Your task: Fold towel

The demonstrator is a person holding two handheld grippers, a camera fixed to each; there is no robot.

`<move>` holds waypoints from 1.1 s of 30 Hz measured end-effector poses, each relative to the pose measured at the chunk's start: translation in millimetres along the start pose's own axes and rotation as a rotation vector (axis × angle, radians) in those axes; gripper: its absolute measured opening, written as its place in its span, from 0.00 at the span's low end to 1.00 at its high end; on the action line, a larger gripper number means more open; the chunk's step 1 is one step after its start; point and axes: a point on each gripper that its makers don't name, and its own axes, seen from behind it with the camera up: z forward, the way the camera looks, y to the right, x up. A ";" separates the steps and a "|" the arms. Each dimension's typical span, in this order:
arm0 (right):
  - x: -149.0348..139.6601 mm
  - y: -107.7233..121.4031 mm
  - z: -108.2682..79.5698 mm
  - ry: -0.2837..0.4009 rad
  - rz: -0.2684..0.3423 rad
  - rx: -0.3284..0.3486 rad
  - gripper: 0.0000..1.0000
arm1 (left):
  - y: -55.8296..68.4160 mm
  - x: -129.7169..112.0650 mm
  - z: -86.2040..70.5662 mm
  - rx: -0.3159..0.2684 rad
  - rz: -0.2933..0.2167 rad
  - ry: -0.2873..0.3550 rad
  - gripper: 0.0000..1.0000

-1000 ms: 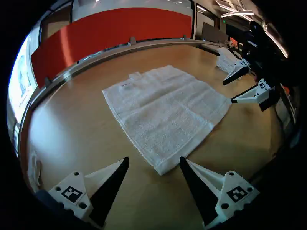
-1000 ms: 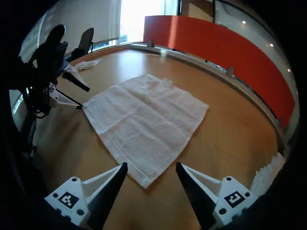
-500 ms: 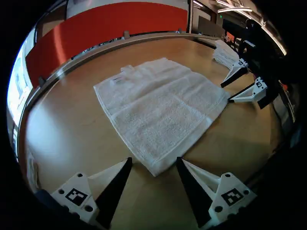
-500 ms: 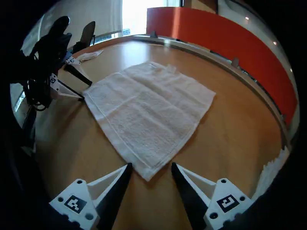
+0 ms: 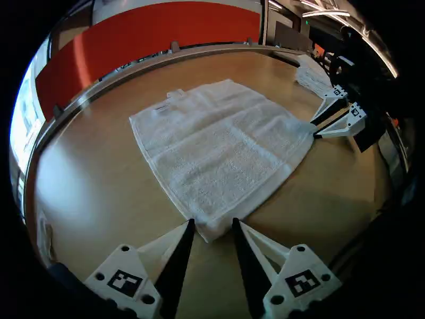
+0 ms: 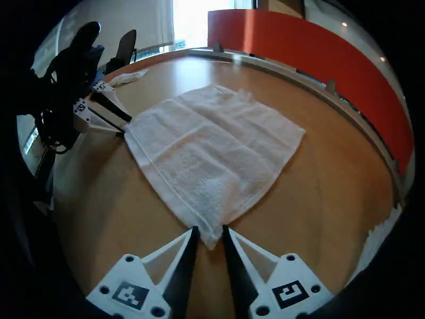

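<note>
Left gripper view has the towel (image 5: 223, 149) lying flat and spread out on the wooden worktop (image 5: 90, 175). It is a white terry square with a hemmed border and a small tag near its far edge. It looks light, limp and thick-piled, so it should sag and drag rather than hold a shape, and the hemmed corners are the firmest places to pinch. The left tongs (image 5: 212, 222) stand narrow on either side of the near corner, and in the right gripper view the right tongs (image 6: 210, 229) bracket the neighbouring corner just as closely. The cloth fills both gaps, yet I cannot tell whether either pair truly presses it. Whether the towel is one layer or doubled is hard to judge. Dark shapes behind the farther tongs hide the holding hands, and a pale heap of cloth (image 5: 311, 80) at the worktop's far edge is too blurred to identify.
</note>
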 end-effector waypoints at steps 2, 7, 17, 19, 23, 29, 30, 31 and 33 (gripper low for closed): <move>0.7 -1.7 0.6 0.000 -0.001 0.001 0.18 | 1.1 0.4 0.5 0.003 0.000 -0.002 0.32; 5.6 -4.8 0.8 0.010 0.008 -0.007 0.09 | 3.3 2.4 1.3 0.009 -0.002 -0.009 0.17; 31.0 -5.1 -11.7 0.072 0.037 -0.029 0.09 | 0.6 22.2 -19.9 0.028 -0.039 0.022 0.11; 41.1 -4.3 -18.5 0.093 0.037 -0.036 0.08 | -0.7 30.4 -28.8 0.033 -0.049 0.035 0.11; 62.1 -2.7 -34.8 0.134 0.031 -0.049 0.08 | -3.1 47.9 -48.5 0.039 -0.070 0.063 0.11; 88.2 -0.4 -61.0 0.181 0.014 -0.067 0.08 | -1.6 69.1 -79.8 0.042 -0.083 0.089 0.11; 91.7 -0.3 -65.3 0.187 0.011 -0.069 0.08 | -0.7 71.6 -84.6 0.042 -0.083 0.091 0.11; 94.7 -0.8 -70.2 0.193 0.008 -0.071 0.09 | 0.7 73.6 -89.4 0.041 -0.080 0.092 0.11; 99.9 -1.7 -78.9 0.203 0.001 -0.076 0.08 | 3.3 77.0 -97.9 0.039 -0.076 0.093 0.11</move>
